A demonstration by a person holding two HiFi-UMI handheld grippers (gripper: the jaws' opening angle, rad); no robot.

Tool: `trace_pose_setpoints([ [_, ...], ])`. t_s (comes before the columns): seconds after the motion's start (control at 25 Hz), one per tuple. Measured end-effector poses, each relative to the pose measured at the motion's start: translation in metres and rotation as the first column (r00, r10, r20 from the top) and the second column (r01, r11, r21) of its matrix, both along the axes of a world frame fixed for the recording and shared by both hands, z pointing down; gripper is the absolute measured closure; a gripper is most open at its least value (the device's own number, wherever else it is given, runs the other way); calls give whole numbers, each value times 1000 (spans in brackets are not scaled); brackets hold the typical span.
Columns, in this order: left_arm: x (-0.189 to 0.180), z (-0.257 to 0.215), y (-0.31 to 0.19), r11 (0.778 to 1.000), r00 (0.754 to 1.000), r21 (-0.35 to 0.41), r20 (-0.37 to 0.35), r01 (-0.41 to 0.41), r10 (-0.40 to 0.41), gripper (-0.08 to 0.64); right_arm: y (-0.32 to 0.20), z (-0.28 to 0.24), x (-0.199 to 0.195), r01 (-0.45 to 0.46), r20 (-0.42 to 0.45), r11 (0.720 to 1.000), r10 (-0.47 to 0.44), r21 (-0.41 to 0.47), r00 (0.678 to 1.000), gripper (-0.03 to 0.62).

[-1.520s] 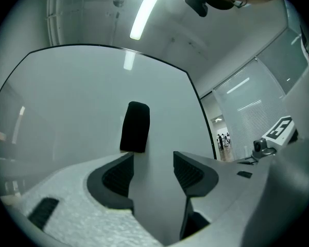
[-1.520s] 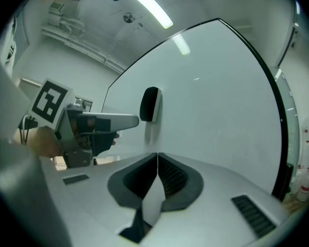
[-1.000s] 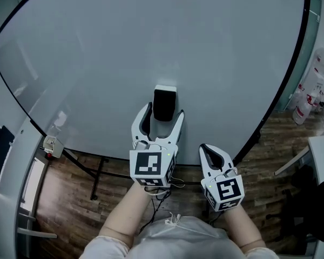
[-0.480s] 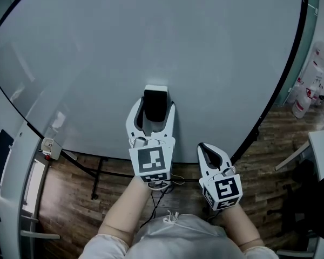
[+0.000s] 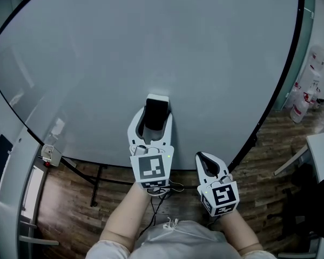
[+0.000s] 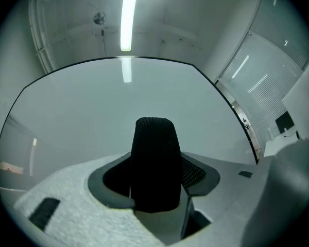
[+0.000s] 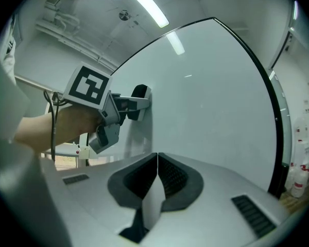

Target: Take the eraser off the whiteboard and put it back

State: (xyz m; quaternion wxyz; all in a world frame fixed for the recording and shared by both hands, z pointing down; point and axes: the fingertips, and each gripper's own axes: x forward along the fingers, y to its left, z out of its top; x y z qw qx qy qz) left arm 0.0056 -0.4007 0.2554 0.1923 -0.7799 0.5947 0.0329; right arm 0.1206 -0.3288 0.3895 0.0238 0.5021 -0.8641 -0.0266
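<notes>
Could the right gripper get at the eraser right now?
Probably not: the left gripper has just been closing its fingers on the eraser on the whiteboard, covering both sides; the right gripper hangs back, shut.

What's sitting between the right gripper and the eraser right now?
The left gripper. Its jaws have just been closing and now clamp the eraser on the whiteboard, as the right gripper view shows.

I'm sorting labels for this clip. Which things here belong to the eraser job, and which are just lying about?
In the job:
- eraser
- whiteboard
- left gripper: jaws have just been closing, now pressed on the eraser

Lying about:
- right gripper: jaws shut, empty, idle
- bottles
- table
</notes>
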Motion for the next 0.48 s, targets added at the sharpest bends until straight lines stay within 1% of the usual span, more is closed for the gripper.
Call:
trace_pose_setpoints([
  [0.12,-2,-1,2,999,999,-13,-34,-42,42,295,4,-3,-5,1,-4,1000,-1,9,1000,566],
  [0.2,-7,-2,6,999,997,-12,-60,-53,52,296,7,-2,-7,3,-9,1000,-3,9,1000,566],
  [0.32,-16,0,18,999,997,-8,-60,-47,46,295,14,1,-9,-3,-13,1000,3,3,1000,566],
  [0.48,-29,13,32,998,997,-29,-61,-48,46,295,20,2,-15,-22,-7,1000,22,11,1000,566],
])
